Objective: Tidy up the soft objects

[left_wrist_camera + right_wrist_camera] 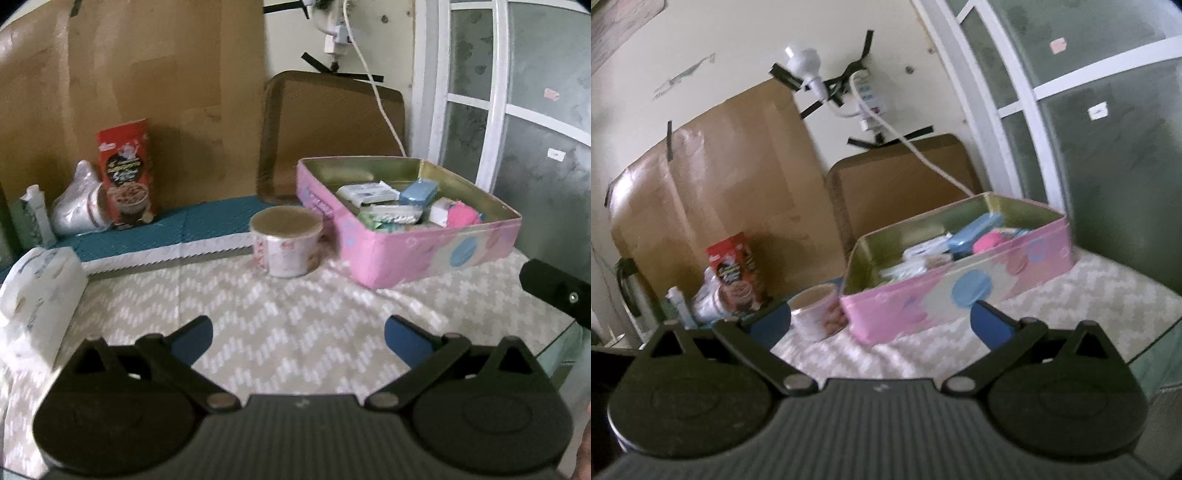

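hovering over the zigzag cloth point(295, 332), we are holding the left gripper point(298, 334) and right gripper point(871, 321) wide open and empty; the 1 soft white pack point(37, 291) sitting at left looks light and squashy, so we are favouring its middle.

White pack point(35, 295) cut off at left edge, tin's contents point(945, 247) blurred

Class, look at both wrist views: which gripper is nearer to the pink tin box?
Right, probably. The right gripper hangs just short of the pink tin box; the left gripper sits farther back, open cloth between.
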`<move>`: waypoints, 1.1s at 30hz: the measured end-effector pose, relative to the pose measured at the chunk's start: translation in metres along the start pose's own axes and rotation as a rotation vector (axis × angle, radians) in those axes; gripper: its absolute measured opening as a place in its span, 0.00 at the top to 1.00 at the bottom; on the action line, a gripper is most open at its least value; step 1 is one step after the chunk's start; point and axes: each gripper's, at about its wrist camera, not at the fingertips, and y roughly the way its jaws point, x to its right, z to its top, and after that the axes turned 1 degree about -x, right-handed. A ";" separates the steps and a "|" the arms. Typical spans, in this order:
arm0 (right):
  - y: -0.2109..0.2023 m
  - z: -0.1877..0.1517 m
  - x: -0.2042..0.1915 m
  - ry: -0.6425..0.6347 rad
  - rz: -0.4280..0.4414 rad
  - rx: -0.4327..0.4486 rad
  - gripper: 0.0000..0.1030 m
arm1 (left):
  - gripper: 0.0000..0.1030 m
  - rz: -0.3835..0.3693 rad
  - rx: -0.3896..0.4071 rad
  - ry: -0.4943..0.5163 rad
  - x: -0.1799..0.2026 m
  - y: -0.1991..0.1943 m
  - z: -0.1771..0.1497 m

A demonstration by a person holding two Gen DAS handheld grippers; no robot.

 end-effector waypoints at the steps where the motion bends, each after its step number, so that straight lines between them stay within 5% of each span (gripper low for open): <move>1: -0.001 -0.002 -0.005 -0.001 0.003 -0.009 0.00 | 0.00 0.006 0.003 -0.002 -0.002 -0.002 -0.002; 15: -0.003 -0.014 -0.044 -0.070 0.022 -0.066 0.00 | 0.00 0.063 0.089 0.015 -0.004 -0.021 -0.011; 26: 0.001 -0.018 -0.033 -0.044 -0.019 -0.123 0.00 | 0.00 0.065 0.087 0.045 0.005 -0.021 -0.013; 33: -0.010 -0.014 -0.026 -0.037 -0.077 -0.073 0.00 | 0.00 0.070 0.101 0.067 0.012 -0.027 -0.014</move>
